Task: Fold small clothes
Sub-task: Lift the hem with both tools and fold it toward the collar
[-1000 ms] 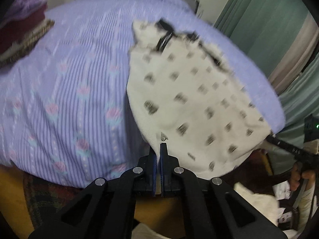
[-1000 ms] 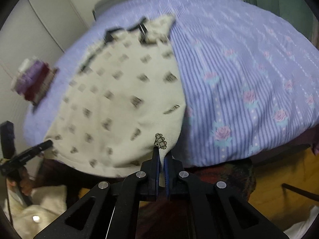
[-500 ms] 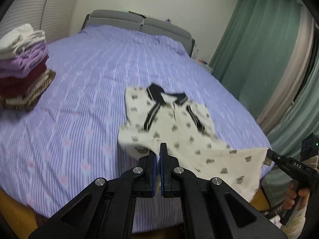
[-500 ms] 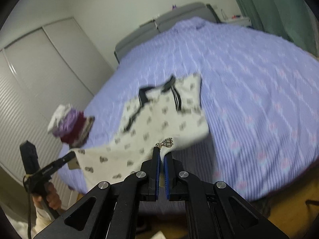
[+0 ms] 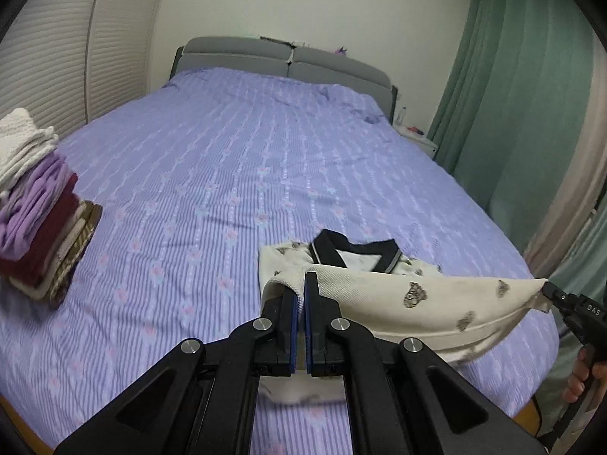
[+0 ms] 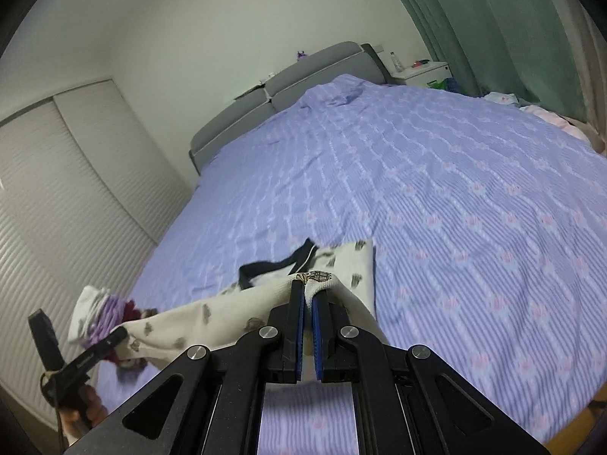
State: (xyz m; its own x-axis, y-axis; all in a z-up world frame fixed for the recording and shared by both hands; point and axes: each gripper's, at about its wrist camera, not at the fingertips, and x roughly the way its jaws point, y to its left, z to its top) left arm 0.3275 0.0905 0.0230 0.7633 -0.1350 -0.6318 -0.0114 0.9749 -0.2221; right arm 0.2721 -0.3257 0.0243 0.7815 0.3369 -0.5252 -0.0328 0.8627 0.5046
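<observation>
Bedroom, one bed point(image 5: 212, 174) under a lilac striped cover with pink flowers, grey headboard point(image 5: 280, 58), green curtains point(image 5: 504, 113), a stack of folded clothes point(image 5: 38, 208) near its left edge. Item in hand: one cream polo shirt point(image 5: 413, 299) with small dark motifs and a black collar, collar end lying on the bed, hem lifted and stretched between my two grippers. My left gripper point(image 5: 304, 284) has its jaws clamped on one hem corner, my right gripper point(image 6: 306, 292) on the other.

Soft, dim indoor light is falling evenly with faint shadows, fisheye distortion is bending the dark-vignetted edges, and motion blur is smearing the bedspread point(image 6: 436, 197).
</observation>
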